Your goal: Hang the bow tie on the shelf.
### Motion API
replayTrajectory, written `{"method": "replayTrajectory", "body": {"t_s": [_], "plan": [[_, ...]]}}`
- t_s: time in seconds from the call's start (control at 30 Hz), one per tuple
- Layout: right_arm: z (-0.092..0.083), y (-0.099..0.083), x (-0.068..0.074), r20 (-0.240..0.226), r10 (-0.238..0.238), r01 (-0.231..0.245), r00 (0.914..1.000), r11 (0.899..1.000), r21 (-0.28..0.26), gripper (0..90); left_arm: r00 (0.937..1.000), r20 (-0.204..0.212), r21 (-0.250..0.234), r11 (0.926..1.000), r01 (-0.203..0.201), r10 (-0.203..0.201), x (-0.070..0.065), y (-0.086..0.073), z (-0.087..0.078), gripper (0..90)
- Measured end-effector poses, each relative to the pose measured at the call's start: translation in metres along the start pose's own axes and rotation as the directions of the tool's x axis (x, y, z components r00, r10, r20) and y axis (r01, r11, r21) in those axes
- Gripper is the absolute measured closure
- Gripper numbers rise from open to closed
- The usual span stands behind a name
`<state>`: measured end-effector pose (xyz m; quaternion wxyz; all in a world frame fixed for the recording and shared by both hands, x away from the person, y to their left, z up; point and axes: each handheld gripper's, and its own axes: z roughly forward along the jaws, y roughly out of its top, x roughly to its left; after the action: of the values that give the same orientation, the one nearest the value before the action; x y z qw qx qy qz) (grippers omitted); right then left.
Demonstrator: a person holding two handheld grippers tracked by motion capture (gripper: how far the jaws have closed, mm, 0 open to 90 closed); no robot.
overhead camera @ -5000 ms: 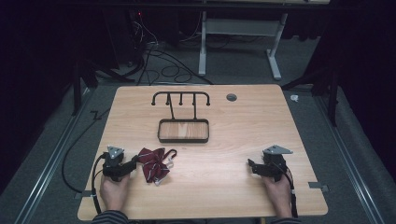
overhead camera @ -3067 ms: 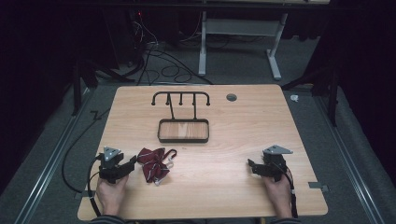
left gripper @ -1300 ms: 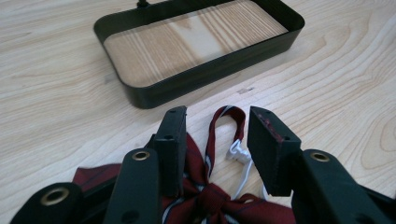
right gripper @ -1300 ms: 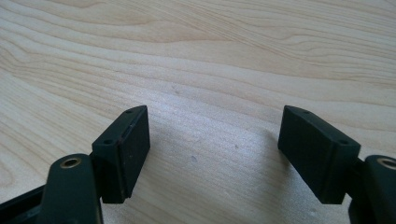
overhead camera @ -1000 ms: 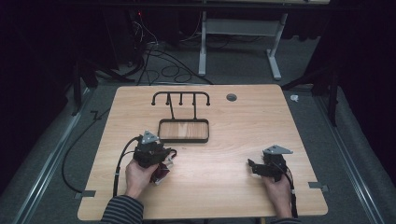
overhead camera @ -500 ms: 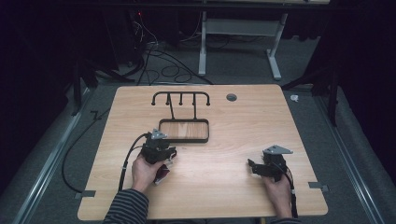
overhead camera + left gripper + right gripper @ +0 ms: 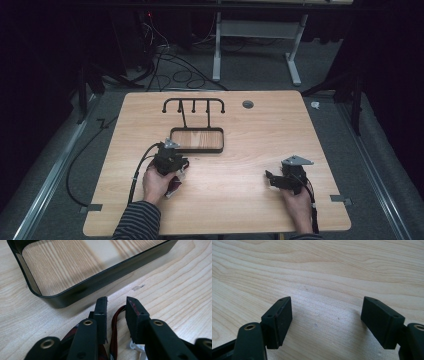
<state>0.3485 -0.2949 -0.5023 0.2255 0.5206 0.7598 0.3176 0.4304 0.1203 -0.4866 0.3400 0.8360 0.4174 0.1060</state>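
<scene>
while the left gripper (image 7: pixel 116 312) sits just short of the black tray (image 7: pixel 105 277), its jaws stand narrowly apart with a dark red strap (image 7: pixel 115 325) running between them; can't tell if the pads actually pinch it. bit of white plastic (image 7: pixel 136 348) under the right-hand jaw. in the high view the red item (image 7: pixel 175 186) lies under and just behind that gripper (image 7: pixel 176 161), beside the left hand (image 7: pixel 157 182). right gripper (image 7: pixel 325 320) jaws are spread wide, bare wood table (image 7: pixel 324 270) between them, nothing held. it rests well apart from the tray, in the right hand (image 7: pixel 296 202).
</scene>
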Motion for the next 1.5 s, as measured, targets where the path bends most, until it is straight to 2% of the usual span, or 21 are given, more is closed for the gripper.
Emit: {"method": "replayTrajectory", "body": {"t_s": [0.43,0.77,0.9,1.23,1.5], "plan": [[0.000,0.000,0.000,0.000,0.002,-0.002,1.0000,1.000,0.001,26.3,1.0000,0.001,0.017,0.9998,0.001,-0.001,0.002,-0.002,0.004,83.5],[0.000,0.000,0.000,0.000,0.000,0.000,1.0000,1.000,0.000,26.2,0.9996,-0.021,0.018,0.9997,-0.017,0.018,0.000,-0.002,0.004,89.3],[0.000,0.000,0.000,0.000,0.000,0.000,1.0000,1.000,0.000,26.2,1.0000,0.008,0.018,0.9998,-0.002,0.002,0.000,-0.002,0.003,89.8],[0.000,0.000,0.000,0.001,0.000,0.000,1.0000,1.000,0.000,26.2,0.9998,0.018,-0.037,0.9993,0.007,-0.007,0.000,0.001,-0.015,89.8],[0.000,0.000,0.000,0.001,0.000,0.000,1.0000,1.000,0.000,26.2,0.9999,0.016,-0.099,0.9951,0.003,-0.001,-0.003,0.004,-0.037,89.9]]}}
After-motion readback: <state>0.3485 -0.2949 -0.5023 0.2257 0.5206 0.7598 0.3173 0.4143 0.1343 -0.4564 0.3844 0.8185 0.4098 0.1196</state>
